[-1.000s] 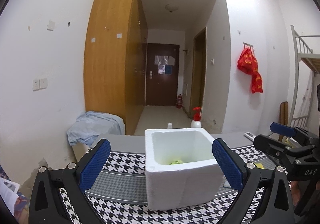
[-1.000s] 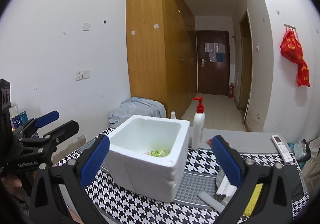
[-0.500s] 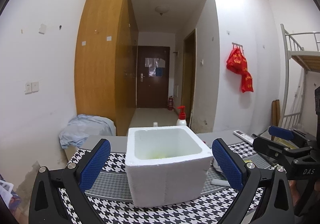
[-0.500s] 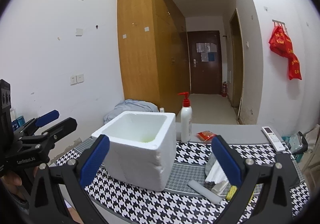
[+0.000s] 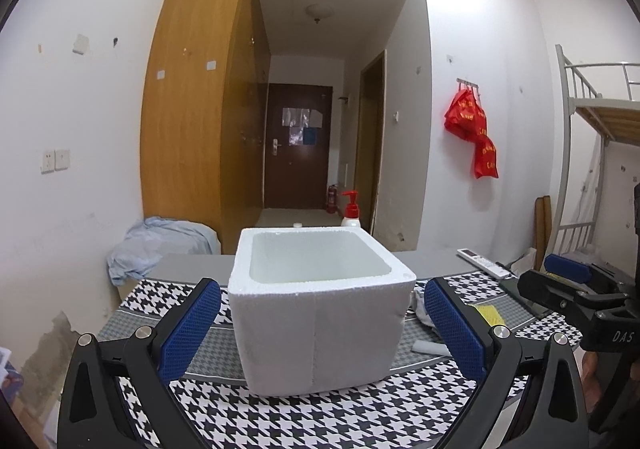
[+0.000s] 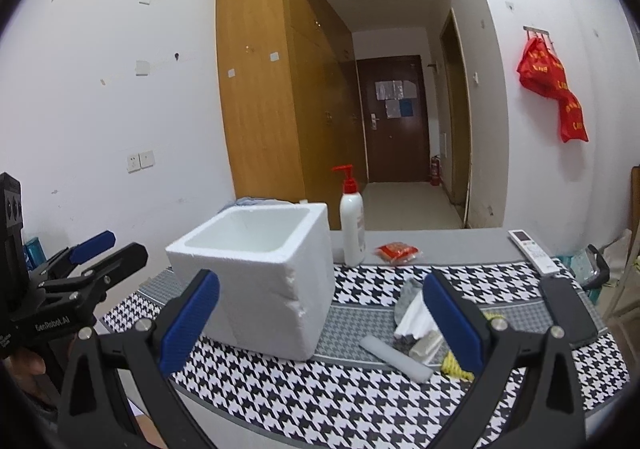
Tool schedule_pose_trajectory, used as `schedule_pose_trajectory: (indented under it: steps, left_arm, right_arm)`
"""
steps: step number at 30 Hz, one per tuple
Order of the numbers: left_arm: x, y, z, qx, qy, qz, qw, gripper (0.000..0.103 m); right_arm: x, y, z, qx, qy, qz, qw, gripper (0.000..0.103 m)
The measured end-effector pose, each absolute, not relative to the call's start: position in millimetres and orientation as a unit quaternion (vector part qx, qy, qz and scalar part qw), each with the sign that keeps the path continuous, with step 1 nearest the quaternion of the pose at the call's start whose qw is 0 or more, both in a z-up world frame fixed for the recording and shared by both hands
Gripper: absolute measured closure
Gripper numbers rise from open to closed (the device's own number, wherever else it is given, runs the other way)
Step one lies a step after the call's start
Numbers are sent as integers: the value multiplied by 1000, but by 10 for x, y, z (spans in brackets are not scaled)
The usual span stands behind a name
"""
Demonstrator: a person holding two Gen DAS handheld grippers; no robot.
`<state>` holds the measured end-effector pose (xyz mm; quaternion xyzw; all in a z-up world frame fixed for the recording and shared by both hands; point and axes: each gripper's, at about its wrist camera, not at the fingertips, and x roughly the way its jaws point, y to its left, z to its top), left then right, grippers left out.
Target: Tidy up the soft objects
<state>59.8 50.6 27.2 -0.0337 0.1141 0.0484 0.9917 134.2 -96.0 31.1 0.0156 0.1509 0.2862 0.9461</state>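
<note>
- L gripper (image 5: 320,323): fingers spread wide, nothing between the blue pads; held above the near edge of the table, pointing at the foam box.
- R gripper (image 6: 320,323): fingers also wide apart, empty; held over the near edge of the houndstooth cloth (image 6: 340,397).
- White foam box (image 5: 320,329): upright on the cloth, open top, dead centre in L wrist view; at 10 o'clock from centre in R wrist view. Inside not visible from this angle, so can't tell what it holds.
- Soft items pile (image 6: 412,317): grey and white cloth pieces, on the cloth just beside the box at its 3 o'clock, partly behind R gripper's right finger.
- Pale grey strip (image 6: 396,357): flat on the cloth at 6 o'clock from the pile, touching or nearly so.
- Yellow cord (image 6: 456,365): at 5 o'clock from the pile, mostly hidden by the finger.
- Pump bottle (image 6: 352,225), white w/ red top: upright at 12 o'clock behind the box's right corner.
- Red packet (image 6: 398,251): on bare grey tabletop, 3 o'clock of the bottle.
- Remote (image 6: 534,251): far right of the table, 2 o'clock.
- Dark phone (image 6: 568,309): on the cloth at 6 o'clock from the remote.
</note>
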Motion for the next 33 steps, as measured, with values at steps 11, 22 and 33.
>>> schedule_pose_trajectory:
  steps: [11, 22, 33]
  left_arm:
    - [635, 426, 100, -43, 118, 36, 991, 1]
    - [786, 191, -97, -36, 144, 0, 989, 1]
    - [957, -44, -228, -25, 174, -41, 984, 1]
  right_arm:
    - [1298, -1001, 175, 15, 154, 281, 947, 0]
    - [1330, -1167, 71, 24, 164, 257, 952, 0]
    - [1383, -1387, -12, 24, 181, 214, 960, 0]
